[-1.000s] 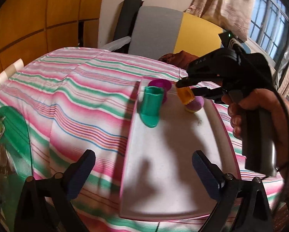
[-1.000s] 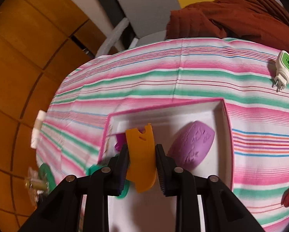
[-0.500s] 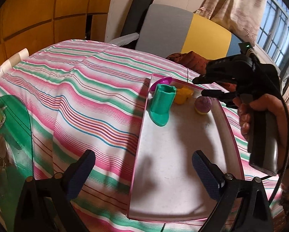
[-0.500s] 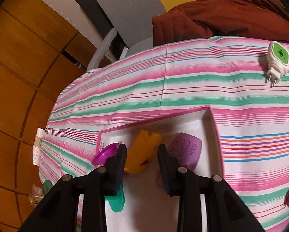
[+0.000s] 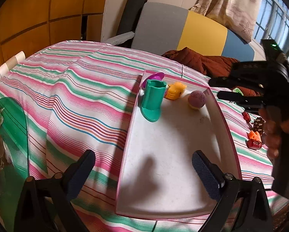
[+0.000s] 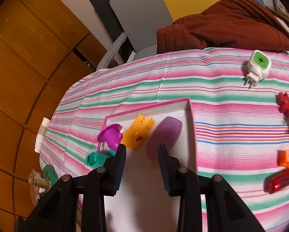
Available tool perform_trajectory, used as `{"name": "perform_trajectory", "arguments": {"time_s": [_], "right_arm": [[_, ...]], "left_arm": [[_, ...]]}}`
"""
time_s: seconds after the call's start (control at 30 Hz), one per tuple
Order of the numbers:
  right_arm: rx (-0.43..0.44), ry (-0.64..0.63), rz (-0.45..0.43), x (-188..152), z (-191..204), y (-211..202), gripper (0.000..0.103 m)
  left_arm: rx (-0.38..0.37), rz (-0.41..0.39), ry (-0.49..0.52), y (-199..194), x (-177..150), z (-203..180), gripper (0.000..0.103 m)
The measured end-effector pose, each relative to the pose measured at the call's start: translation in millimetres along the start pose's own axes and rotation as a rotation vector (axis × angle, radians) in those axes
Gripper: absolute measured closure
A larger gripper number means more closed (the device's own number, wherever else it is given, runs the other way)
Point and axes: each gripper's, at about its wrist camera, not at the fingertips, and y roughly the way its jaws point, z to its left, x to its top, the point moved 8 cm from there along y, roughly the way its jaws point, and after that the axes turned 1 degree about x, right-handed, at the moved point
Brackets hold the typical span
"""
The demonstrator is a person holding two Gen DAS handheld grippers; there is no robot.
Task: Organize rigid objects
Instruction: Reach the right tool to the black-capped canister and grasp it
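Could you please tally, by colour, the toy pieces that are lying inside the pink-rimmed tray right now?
Teal: 1, the teal piece
Magenta: 1, the magenta piece
Yellow-orange: 1, the yellow piece
Purple: 1, the purple piece
Total: 4 in the tray

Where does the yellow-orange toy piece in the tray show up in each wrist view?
Left wrist view: the yellow-orange piece lies at the tray's far end, between the teal holder and the purple ball-like piece.
Right wrist view: it sits just beyond the fingertips, left of the purple piece.
Shared landmark: the pink rim of the tray.
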Motion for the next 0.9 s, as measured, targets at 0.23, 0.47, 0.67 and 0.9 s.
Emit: {"name": "perform_trajectory", "arguments": {"time_s": [0.23, 0.47, 0.67, 0.9], "right_arm": [[-0.073, -0.119, -0.016, -23.8, -13.2, -32.4, 0.069], [-0.149, -0.152, -0.006, -54.1, -47.5, -51.6, 0.069], [-0.242, -0.088, 0.024, -80.9, -105.0, -61.5, 0.069], [-0.39, 0.061, 0.046, -95.1, -186.5, -86.4, 0.069]], "left_arm": [[-0.005, -0.012, 0.022, -5.2, -3.5, -10.3, 0.002], [-0.016, 0.006, 0.06, -5.0, -10.4, -24.6, 0.002], [-0.021, 0.0, 0.129, -9.8, -15.2, -45.3, 0.002], [-0.051, 0.012, 0.193, -11.5, -24.4, -71.3, 0.002]]}}
